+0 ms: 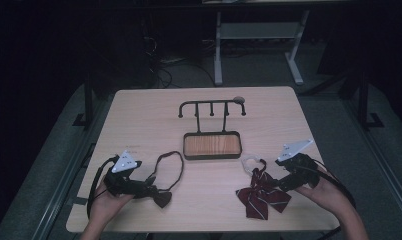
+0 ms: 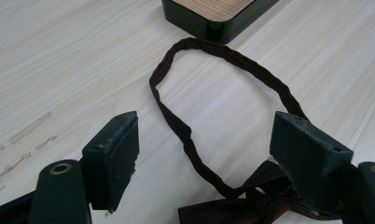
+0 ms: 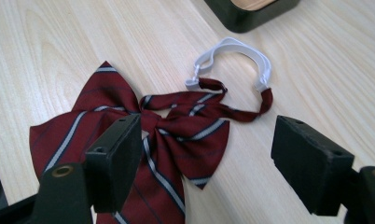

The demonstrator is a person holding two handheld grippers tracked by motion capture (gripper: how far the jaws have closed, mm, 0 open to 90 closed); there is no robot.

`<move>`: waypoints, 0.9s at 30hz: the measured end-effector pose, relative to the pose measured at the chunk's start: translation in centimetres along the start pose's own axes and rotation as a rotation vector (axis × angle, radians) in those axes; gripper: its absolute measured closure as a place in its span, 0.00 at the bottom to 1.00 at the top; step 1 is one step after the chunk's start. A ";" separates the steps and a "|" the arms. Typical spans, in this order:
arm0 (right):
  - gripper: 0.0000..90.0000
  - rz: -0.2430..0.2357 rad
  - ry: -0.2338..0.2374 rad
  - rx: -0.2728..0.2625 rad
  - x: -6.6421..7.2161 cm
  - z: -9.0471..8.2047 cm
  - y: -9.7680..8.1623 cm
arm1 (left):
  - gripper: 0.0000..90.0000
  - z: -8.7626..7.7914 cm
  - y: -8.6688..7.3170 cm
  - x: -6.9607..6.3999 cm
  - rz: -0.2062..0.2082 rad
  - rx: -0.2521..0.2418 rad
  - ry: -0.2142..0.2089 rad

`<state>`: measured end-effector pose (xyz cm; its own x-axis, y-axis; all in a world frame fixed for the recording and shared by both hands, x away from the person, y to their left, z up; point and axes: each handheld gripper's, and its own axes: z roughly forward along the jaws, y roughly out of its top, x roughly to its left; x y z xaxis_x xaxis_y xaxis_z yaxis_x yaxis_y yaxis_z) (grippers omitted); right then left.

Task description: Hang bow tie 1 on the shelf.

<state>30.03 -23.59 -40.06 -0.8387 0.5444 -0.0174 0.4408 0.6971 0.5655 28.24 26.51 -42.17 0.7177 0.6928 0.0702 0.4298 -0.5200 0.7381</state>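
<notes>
Nothing has been hung yet, as far as the pictures show: the rack (image 1: 212, 107) in the upper middle of the high view stands with all its pegs bare, above its wood-lined tray (image 1: 212, 145). Both ties lie flat on the worktop (image 1: 139, 120). The dark bow tie (image 1: 161, 198) sits at the lower left of the high view with its band (image 2: 213, 51) spread in a loop toward the tray; the striped bow tie (image 3: 129, 140) lies at the lower right, its white strap (image 3: 232, 46) curled just beside the tray's near corner. The left gripper (image 1: 148, 190) rests low over the dark tie with its fingers (image 2: 113, 154) spread wide, the band's loop and the knot lying between them, nothing pinched. The right gripper (image 1: 280, 184) hovers at the striped tie's edge, fingers (image 3: 311, 161) likewise apart and holding nothing. My judgement is that the work stands at its very start: each tie must first be gripped, probably by its loop, then lifted and hooked onto a peg. The worktop is pale wood-grain laminate with rounded corners, faintly scuffed at the left of the left gripper view. The room around it is dim, with a grey floor, a white table frame (image 1: 259, 45) at the top and loose cables (image 1: 161, 70) at the upper left.
</notes>
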 end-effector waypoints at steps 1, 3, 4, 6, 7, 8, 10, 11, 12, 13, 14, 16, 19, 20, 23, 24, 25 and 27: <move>0.27 0.000 0.000 0.000 0.0 0.0 0.0 | 0.27 0.0 0.0 0.0 0.000 0.000 0.000; 0.27 -0.016 0.001 0.015 -0.2 0.2 0.6 | 0.27 0.0 0.0 -0.1 0.000 -0.001 0.000; 0.29 -0.013 0.012 0.015 -0.4 0.4 1.0 | 0.27 0.0 0.0 -0.1 -0.001 -0.003 0.005; 0.33 -0.011 0.025 0.021 -0.7 0.5 1.4 | 0.27 -0.1 0.0 0.0 0.002 -0.010 0.017; 0.33 -0.014 0.026 0.020 -0.9 0.7 1.6 | 0.27 -0.2 0.0 0.0 -0.004 -0.014 0.016; 0.33 -0.010 0.030 0.027 -1.0 0.8 1.8 | 0.27 -0.2 0.0 0.1 -0.009 -0.019 0.015; 0.33 -0.006 0.037 0.040 -1.3 1.3 2.2 | 0.27 -0.3 -0.1 0.2 -0.006 -0.022 0.017; 0.33 -0.010 0.036 0.038 -1.4 1.5 2.3 | 0.27 -0.3 -0.1 0.2 -0.007 -0.021 0.015; 0.33 -0.005 0.040 0.043 -1.5 1.6 2.5 | 0.27 -0.2 -0.1 0.2 -0.010 -0.020 0.014; 0.33 -0.009 0.040 0.044 -1.6 1.8 2.6 | 0.27 -0.2 0.0 0.2 -0.010 -0.020 0.012; 0.33 -0.013 0.037 0.049 -1.7 1.9 2.8 | 0.27 -0.2 0.0 0.1 -0.013 -0.018 0.011; 0.34 -0.020 0.036 0.059 -1.8 2.1 3.1 | 0.27 -0.2 0.0 0.0 -0.005 -0.013 0.010; 0.36 -0.022 0.043 0.073 -2.2 2.4 3.5 | 0.27 -0.1 0.0 0.0 0.001 -0.003 0.018; 0.37 -0.021 0.045 0.071 -2.3 2.5 3.6 | 0.27 0.0 0.0 -0.1 -0.003 -0.001 0.017; 0.39 -0.014 0.056 0.089 -2.7 3.0 3.9 | 0.27 0.0 -0.1 0.0 -0.012 0.001 0.012; 0.39 -0.015 0.051 0.099 -2.8 3.1 4.1 | 0.27 0.0 -0.1 0.0 -0.019 -0.007 0.012; 0.40 -0.011 0.055 0.106 -2.9 3.3 4.2 | 0.27 0.0 -0.1 0.0 -0.025 -0.016 0.011; 0.42 -0.019 0.052 0.129 -3.2 3.7 4.4 | 0.27 0.0 -0.1 0.1 -0.022 -0.014 0.010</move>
<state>35.86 -20.54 -40.55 -0.8613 0.5079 0.0171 0.4590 0.7631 0.4550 28.25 26.65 -42.19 0.7028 0.7088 0.0607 0.4376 -0.4981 0.7485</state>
